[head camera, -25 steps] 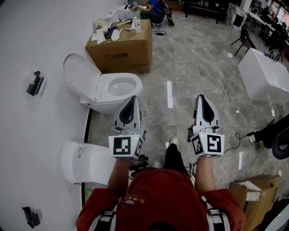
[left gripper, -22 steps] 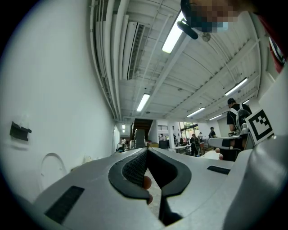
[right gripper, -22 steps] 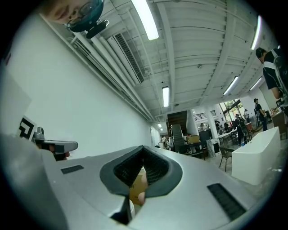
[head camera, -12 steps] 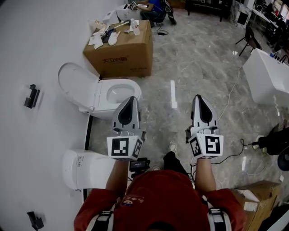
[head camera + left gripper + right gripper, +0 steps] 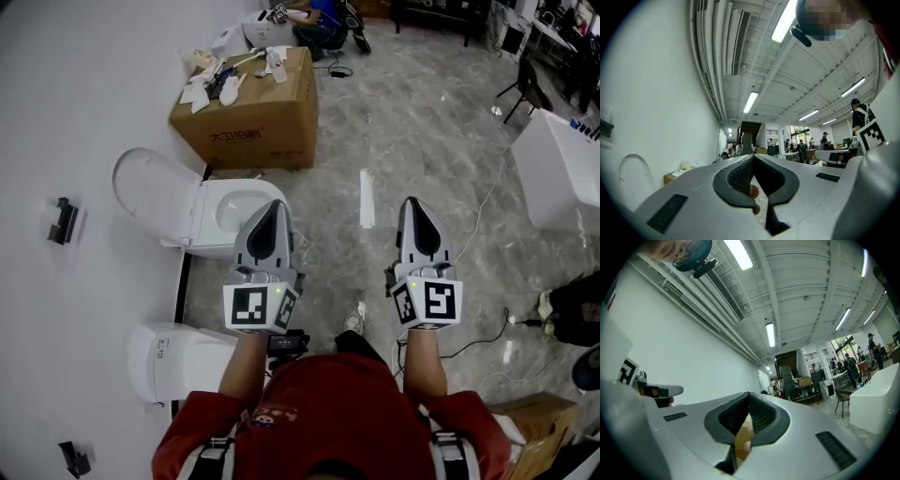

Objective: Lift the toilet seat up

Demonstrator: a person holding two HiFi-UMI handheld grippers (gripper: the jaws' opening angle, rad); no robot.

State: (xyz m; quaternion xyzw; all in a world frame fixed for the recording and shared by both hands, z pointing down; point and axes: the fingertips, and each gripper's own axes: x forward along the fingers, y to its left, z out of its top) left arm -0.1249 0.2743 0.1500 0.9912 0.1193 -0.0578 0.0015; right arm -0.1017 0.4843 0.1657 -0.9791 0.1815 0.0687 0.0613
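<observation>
A white toilet [image 5: 214, 214] stands against the left wall, its lid [image 5: 148, 190] raised and leaning on the wall; the same lid [image 5: 632, 174] shows low left in the left gripper view. I cannot tell how the seat lies on the bowl. My left gripper [image 5: 273, 206] is held level, its tip over the bowl's near right rim in the head view, with nothing in its shut jaws [image 5: 753, 157]. My right gripper [image 5: 412, 202] hangs over the marble floor well right of the toilet, also shut and empty [image 5: 749, 394].
A cardboard box [image 5: 253, 111] with loose white parts on top stands beyond the toilet. A second toilet [image 5: 173, 361] with its lid down sits near my left side. A white tub [image 5: 553, 159] and a cable [image 5: 483, 211] are at the right. Black brackets [image 5: 63, 220] hang on the wall.
The toilet and the box have slid down the head view, nearer to me. Both grippers keep their places in the view, still side by side and shut.
</observation>
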